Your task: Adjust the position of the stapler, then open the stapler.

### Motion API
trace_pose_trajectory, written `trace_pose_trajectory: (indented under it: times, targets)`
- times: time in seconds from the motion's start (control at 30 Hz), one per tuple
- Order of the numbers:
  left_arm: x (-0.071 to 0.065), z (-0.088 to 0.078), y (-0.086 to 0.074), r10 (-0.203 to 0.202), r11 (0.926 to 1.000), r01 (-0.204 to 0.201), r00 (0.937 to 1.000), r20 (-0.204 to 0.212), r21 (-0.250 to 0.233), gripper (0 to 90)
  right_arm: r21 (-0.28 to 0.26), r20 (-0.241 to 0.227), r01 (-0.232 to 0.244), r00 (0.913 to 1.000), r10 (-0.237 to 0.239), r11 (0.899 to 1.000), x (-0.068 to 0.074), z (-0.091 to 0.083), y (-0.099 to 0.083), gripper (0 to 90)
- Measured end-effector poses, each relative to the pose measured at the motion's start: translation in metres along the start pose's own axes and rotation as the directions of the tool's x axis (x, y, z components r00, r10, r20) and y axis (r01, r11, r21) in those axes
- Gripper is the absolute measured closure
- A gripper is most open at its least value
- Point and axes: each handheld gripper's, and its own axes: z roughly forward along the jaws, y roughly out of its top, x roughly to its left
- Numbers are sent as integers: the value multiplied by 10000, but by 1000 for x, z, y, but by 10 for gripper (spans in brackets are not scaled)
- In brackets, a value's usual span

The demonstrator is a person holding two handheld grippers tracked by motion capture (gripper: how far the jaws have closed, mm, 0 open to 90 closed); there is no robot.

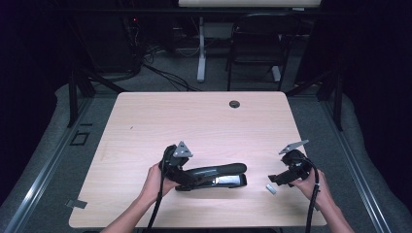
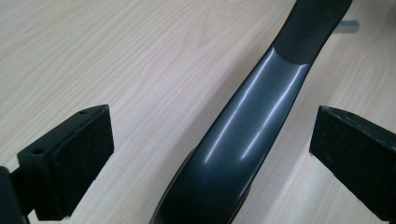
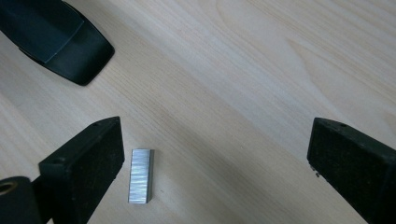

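Note:
A black stapler (image 1: 216,174) lies on its base on the wooden table (image 1: 194,121), nose toward the right. My left gripper (image 1: 187,178) is at its rear end; in the left gripper view the stapler's glossy arm (image 2: 243,130) runs up between the two pads (image 2: 84,154), with table showing on either side, so the left gripper (image 2: 210,140) is open. A short silver strip of staples (image 1: 270,189) lies to the right of the nose. My right gripper (image 1: 275,179) hovers over it, open (image 3: 215,158), with the strip (image 3: 141,176) beside its left pad (image 3: 93,172) and the stapler's nose (image 3: 60,37) farther off.
A round cable hole (image 1: 234,104) sits near the table's far edge. Behind the table stand a black chair (image 1: 257,43) and a white desk leg (image 1: 201,48). The table's front edge (image 1: 194,225) runs just under both forearms.

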Motion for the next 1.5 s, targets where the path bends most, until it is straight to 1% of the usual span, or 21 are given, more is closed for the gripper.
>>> trace_pose_trajectory:
  times: [0.07, 0.17, 0.27, 0.33, 0.43, 0.5, 0.53, 0.57, 0.63, 0.73, 0.8, 0.87, 0.97, 1.0, 1.1, 1.13, 1.2, 1.23, 1.27, 1.43, 1.5]
  targets:
    - [-3, -1, 0, 12, 10000, -12, 10000, -53, -97, 2, 127, -9, 83, 10000, -83, 9999, 0, -1, 0, 34]
    - [-7, -3, 2, 37, 9994, -47, 9996, -297, -340, 3, 49, 27, 101, 9999, -101, 9999, 0, -1, 1, 35]
    - [-14, -6, 3, -204, 9976, 181, 9992, -344, -670, 3, 2, 2, 178, 9998, -178, 9998, 1, -1, 1, 42]
    - [-19, -7, 3, -187, 9980, 161, 9989, -419, -614, 3, 49, -30, 127, 9999, -127, 9999, 2, 0, 1, 49]
    - [-28, -5, 2, -148, 9977, 111, 9984, -548, -665, 3, 6, -51, 130, 9999, -130, 9999, 1, 0, 0, 122]
    - [-34, -4, 3, -149, 9972, 104, 9981, -605, -743, 4, -47, -97, 266, 9996, -266, 9996, 1, -1, 1, 137]
    - [-37, -3, 3, -143, 9971, 94, 9979, -638, -761, 4, -9, 9, 240, 9997, -240, 9997, 3, -2, 1, 143]
    - [-39, -2, 4, -120, 9971, 71, 9979, -643, -752, 13, -101, 24, 317, 9995, -317, 9994, 3, -2, 1, 148]
    - [-42, -1, 4, -76, 9971, 37, 9987, -506, -762, 32, -52, 14, 440, 9990, -440, 9990, 5, -3, 2, 187]
    - [-47, 3, 4, 3, 9972, -28, 9994, -338, -748, 107, -173, 2, 415, 9991, -415, 9990, 8, -4, 1, 247]
    - [-50, 5, 4, 182, 9971, -199, 9996, -234, -729, 165, -150, -2, 484, 9988, -484, 9987, 9, -3, 2, 284]
    - [-54, 7, 4, 319, 9969, -328, 9994, -144, -719, 170, -128, -36, 489, 9988, -490, 9987, 11, -4, 2, 352]
    - [-58, 9, 4, 528, 9956, -523, 9986, 42, -783, 254, -245, -7, 500, 9987, -500, 9984, 14, -4, 3, 466]
    - [-59, 9, 4, 574, 9952, -565, 9983, 84, -797, 275, -297, -84, 473, 9988, -475, 9984, 16, -4, 3, 484]
    - [-62, 11, 4, 699, 9945, -683, 9974, 179, -792, 355, -368, -143, 619, 9979, -625, 9974, 21, -4, 5, 563]
    - [-63, 12, 4, 717, 9935, -705, 9974, 99, -899, 375, -387, -157, 747, 9970, -753, 9965, 23, -4, 5, 585]
    - [-64, 12, 3, 752, 9905, -727, 9970, 169, -1166, 469, -380, -250, 762, 9967, -772, 9964, 27, -3, 6, 619]
    - [-65, 12, 3, 775, 9901, -746, 9968, 192, -1192, 493, -396, -236, 889, 9957, -899, 9953, 28, -2, 6, 634]
    - [-67, 13, 3, 837, 9882, -798, 9962, 244, -1303, 525, -293, -244, 845, 9961, -852, 9960, 30, -2, 7, 642]
    - [-71, 16, 3, 1146, 9857, -1089, 9927, 382, -1283, 689, -277, -363, 1143, 9927, -1152, 9931, 40, 1, 9, 709]
    - [-74, 19, 1, 1066, 9878, -1009, 9934, 426, -1184, 798, -432, -135, 889, 9959, -896, 9951, 42, 0, 12, 754]
